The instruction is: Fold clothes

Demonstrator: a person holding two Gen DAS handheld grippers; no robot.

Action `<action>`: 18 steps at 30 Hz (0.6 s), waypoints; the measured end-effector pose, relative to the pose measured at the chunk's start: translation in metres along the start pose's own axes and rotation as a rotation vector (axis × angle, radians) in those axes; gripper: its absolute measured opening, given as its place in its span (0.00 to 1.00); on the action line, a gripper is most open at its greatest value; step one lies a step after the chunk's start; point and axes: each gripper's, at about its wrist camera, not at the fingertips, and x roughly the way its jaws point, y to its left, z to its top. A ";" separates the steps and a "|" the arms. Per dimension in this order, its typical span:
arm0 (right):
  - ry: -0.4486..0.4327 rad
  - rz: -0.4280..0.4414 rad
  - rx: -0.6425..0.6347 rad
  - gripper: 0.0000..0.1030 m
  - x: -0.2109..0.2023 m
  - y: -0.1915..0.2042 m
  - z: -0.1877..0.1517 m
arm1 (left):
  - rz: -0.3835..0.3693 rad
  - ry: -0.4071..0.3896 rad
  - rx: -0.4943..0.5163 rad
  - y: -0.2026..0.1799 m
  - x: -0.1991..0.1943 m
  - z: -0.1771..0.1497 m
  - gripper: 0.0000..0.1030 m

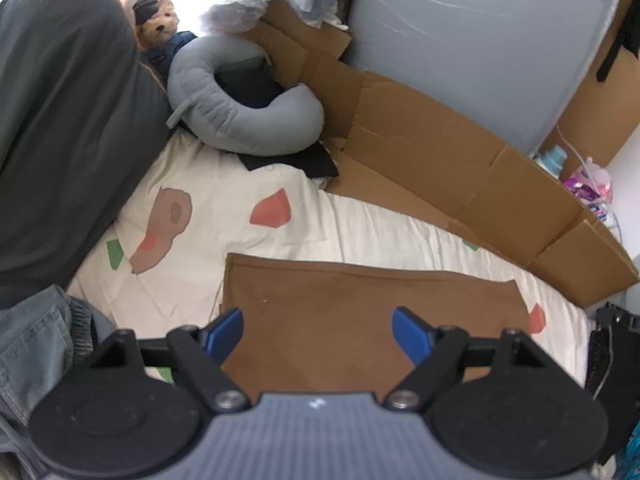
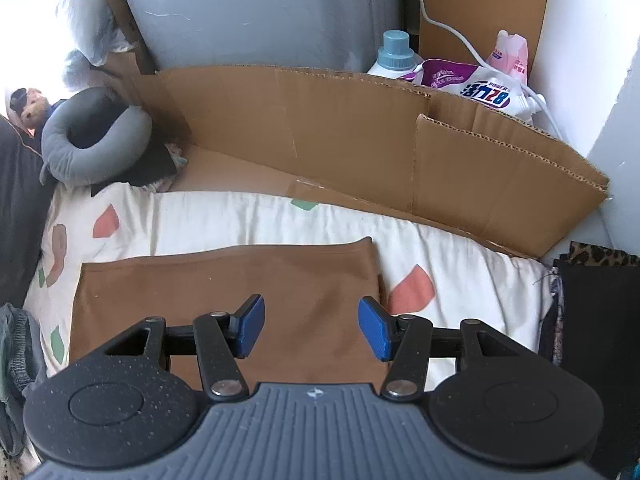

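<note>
A brown garment (image 1: 340, 308) lies flat and folded into a rectangle on a cream bedsheet (image 1: 200, 216) with coloured patches. My left gripper (image 1: 318, 334) hovers above the garment's near left part, its blue pads wide apart with nothing between them. In the right wrist view the same brown garment (image 2: 224, 292) spreads below my right gripper (image 2: 311, 328), which hangs over its right edge, open and empty. Neither gripper touches the cloth.
A grey neck pillow (image 1: 240, 108) and a teddy bear (image 1: 160, 24) sit at the bed's far left. Flattened cardboard (image 2: 360, 140) lines the far side. Detergent bottles and bags (image 2: 460, 76) stand behind it. Grey-green clothes (image 1: 36, 344) lie at the left; dark fabric (image 2: 596, 312) at the right.
</note>
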 end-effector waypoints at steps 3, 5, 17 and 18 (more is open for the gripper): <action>-0.019 0.012 0.006 0.57 0.003 -0.003 -0.005 | 0.004 0.012 0.025 -0.011 0.006 0.000 0.83; -0.028 0.029 0.017 0.57 0.007 -0.005 -0.009 | -0.005 0.005 0.041 -0.018 0.010 -0.001 0.84; -0.035 0.024 0.012 0.57 0.049 0.017 -0.043 | -0.162 -0.014 0.022 -0.056 0.046 -0.041 0.86; -0.044 0.022 0.014 0.58 0.049 0.019 -0.047 | -0.159 -0.015 0.019 -0.058 0.050 -0.046 0.86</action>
